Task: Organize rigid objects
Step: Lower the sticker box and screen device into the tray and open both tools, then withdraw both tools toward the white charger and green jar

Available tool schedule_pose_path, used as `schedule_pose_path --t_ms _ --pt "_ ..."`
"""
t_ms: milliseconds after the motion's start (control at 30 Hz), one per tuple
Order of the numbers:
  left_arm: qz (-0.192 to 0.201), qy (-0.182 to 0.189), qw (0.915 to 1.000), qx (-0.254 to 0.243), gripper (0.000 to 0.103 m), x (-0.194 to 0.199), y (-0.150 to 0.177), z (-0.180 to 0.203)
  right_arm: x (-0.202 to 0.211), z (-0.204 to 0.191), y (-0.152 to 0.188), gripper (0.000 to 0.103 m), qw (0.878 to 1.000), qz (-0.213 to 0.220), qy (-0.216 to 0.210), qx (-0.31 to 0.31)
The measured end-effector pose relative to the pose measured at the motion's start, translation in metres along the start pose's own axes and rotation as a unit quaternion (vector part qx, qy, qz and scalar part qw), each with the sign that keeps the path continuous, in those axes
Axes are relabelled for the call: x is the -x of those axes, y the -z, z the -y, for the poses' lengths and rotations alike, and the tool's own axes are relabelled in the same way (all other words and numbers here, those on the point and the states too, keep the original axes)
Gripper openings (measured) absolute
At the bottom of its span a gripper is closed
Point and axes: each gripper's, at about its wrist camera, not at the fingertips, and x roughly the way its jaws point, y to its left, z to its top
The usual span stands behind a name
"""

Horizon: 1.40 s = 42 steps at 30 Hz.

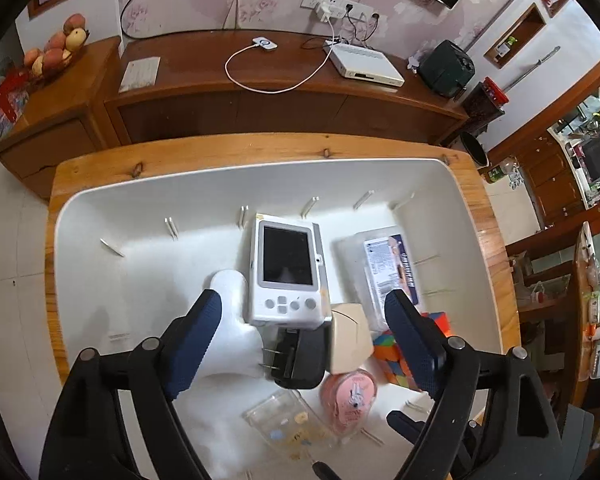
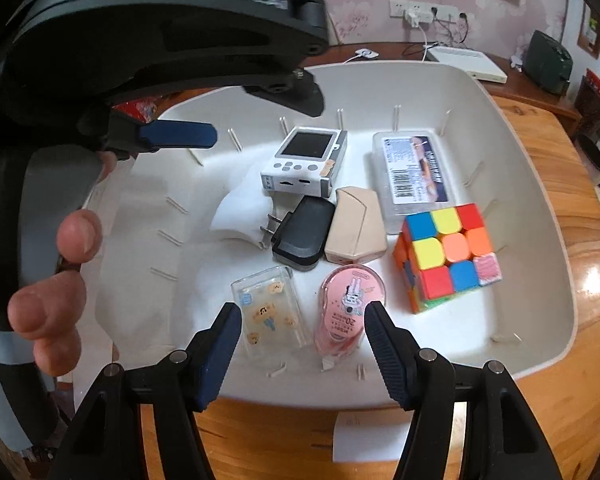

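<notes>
Eight objects in white bin (image 2: 520,128), one Rubik's cube (image 2: 448,256); white foam piece (image 2: 240,212) partly hidden; left gripper (image 1: 300,344), right gripper (image 2: 302,340) both wide, empty

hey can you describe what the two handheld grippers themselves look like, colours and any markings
Both are black plastic frames with silver pivot pins. The right gripper and left gripper each have two dark blue textured finger pads. Seen from the right wrist, the left one's body reads "GenRobot.AI" in grey, with a grey handle. No cables show.
</notes>
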Motion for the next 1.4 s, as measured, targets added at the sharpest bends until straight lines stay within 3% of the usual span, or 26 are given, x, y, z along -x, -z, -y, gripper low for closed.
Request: schedule_pose_path --t_ms 467,833,1033,1200,1400 --pt "0.047 0.022 0.9967 -0.062 0.086 0.081 0.038 0.043 0.070 -0.011 0.045 0.065 0.998 0.060 0.025 -0.014" --pt "0.062 0.054 0.9880 -0.131 0.086 0.143 0.093 0.082 0.133 0.000 0.098 0.065 0.989 0.108 0.088 -0.052" --pt "0.057 0.085 0.9819 -0.160 0.086 0.161 0.120 0.097 0.165 0.010 0.132 0.065 0.978 0.128 0.143 -0.081" --pt "0.049 0.112 0.9759 -0.181 0.086 0.168 0.139 0.108 0.177 0.020 0.154 0.065 0.972 0.118 0.178 -0.099" --pt "0.050 0.111 0.9725 -0.199 0.086 0.161 0.156 0.111 0.177 0.038 0.167 0.065 0.975 0.107 0.176 -0.079"
